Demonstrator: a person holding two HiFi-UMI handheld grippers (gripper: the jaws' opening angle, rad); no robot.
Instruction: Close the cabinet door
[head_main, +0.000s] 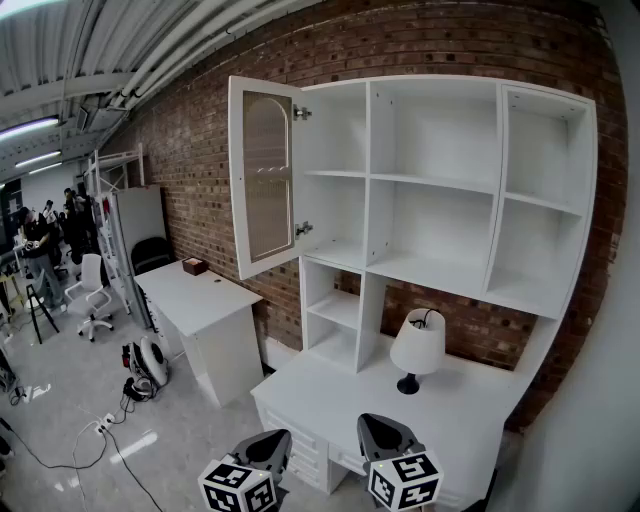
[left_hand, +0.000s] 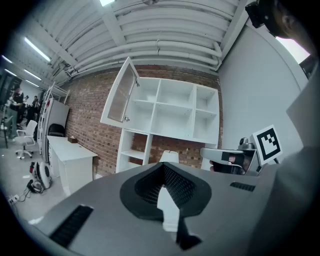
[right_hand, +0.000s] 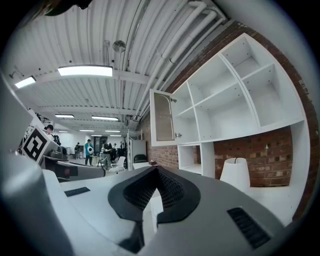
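Nearest the camera, the left gripper (head_main: 265, 447) and right gripper (head_main: 388, 437) hang at the front edge of the white bench (head_main: 330, 395), each with jaws pressed together on nothing.

Task status: not begun. The cabinet door (head_main: 265, 178) stands swung wide at the upper left corner of the wall cabinet (head_main: 440, 180), well apart from both grippers. What remains is probably to reach the door and swing it shut.

Door: rigid white frame with an arched grey inset panel. Cabinet: smooth white open shelves against a rough red brick wall (head_main: 200, 130).
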